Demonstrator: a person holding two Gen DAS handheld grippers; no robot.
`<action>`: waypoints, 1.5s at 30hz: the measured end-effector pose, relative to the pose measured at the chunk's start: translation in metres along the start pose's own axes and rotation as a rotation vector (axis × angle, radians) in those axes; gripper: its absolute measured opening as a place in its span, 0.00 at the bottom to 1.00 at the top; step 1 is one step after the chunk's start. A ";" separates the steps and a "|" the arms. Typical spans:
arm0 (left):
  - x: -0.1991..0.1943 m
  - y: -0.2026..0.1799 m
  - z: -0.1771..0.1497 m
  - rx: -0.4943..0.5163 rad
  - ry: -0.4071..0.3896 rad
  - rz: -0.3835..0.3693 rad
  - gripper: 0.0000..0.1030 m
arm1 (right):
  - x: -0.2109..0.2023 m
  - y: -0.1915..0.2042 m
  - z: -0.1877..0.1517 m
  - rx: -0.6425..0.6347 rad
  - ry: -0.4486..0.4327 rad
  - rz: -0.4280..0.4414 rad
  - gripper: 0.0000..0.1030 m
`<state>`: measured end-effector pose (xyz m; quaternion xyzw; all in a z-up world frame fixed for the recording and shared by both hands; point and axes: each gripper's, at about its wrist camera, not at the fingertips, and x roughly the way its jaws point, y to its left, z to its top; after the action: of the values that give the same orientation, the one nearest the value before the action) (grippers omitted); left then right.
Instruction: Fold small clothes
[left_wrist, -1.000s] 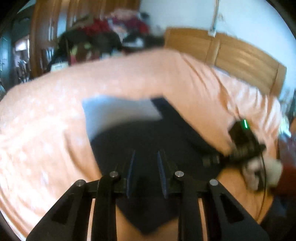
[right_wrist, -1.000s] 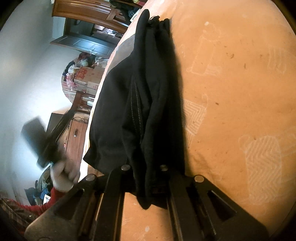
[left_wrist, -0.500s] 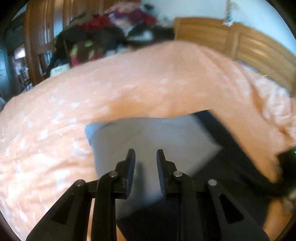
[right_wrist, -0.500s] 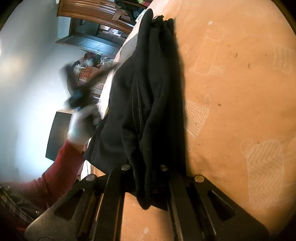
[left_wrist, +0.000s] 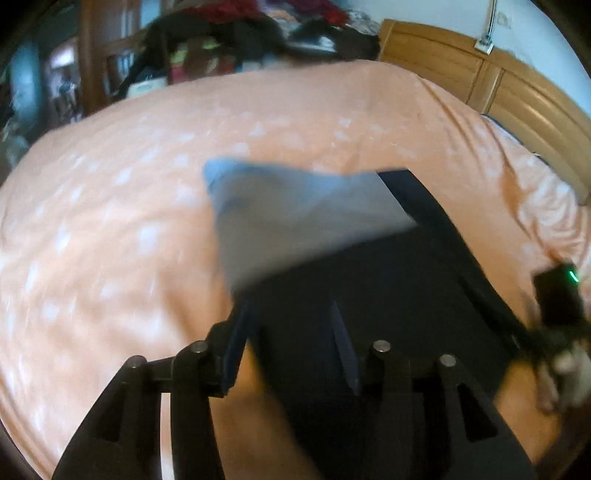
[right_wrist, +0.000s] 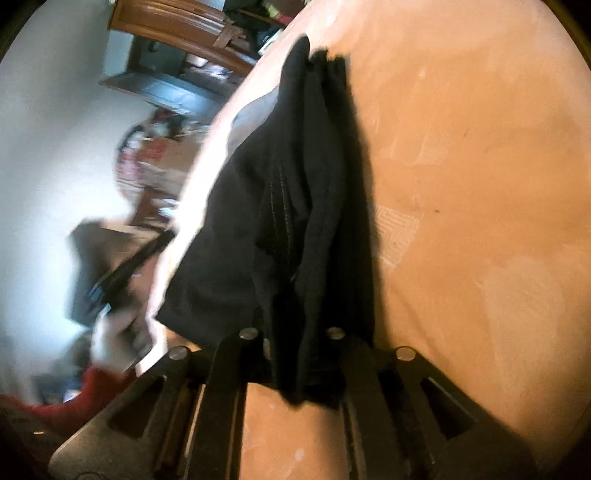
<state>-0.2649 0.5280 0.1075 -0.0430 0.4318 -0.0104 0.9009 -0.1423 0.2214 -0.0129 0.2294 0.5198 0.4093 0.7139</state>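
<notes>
Blur veils the left gripper (left_wrist: 291, 343), spread over black shorts (left_wrist: 388, 295) the right gripper (right_wrist: 295, 354) pinches.

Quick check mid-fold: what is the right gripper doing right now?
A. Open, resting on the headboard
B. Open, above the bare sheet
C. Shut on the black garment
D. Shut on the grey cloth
C: in the right wrist view the right gripper is clamped on a bunched edge of the black garment, which trails away over the orange sheet.
</notes>
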 end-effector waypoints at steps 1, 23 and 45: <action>-0.010 -0.003 -0.020 0.001 0.012 0.008 0.45 | -0.010 0.011 -0.007 -0.027 -0.023 -0.067 0.20; -0.041 -0.007 -0.158 -0.222 0.125 0.205 1.00 | -0.034 0.084 -0.128 -0.438 -0.078 -0.781 1.00; -0.037 -0.011 -0.163 -0.242 -0.004 0.250 1.00 | -0.029 0.083 -0.124 -0.362 -0.097 -0.768 1.00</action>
<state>-0.4148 0.5083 0.0357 -0.0971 0.4300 0.1537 0.8843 -0.2898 0.2314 0.0218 -0.0910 0.4532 0.1870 0.8668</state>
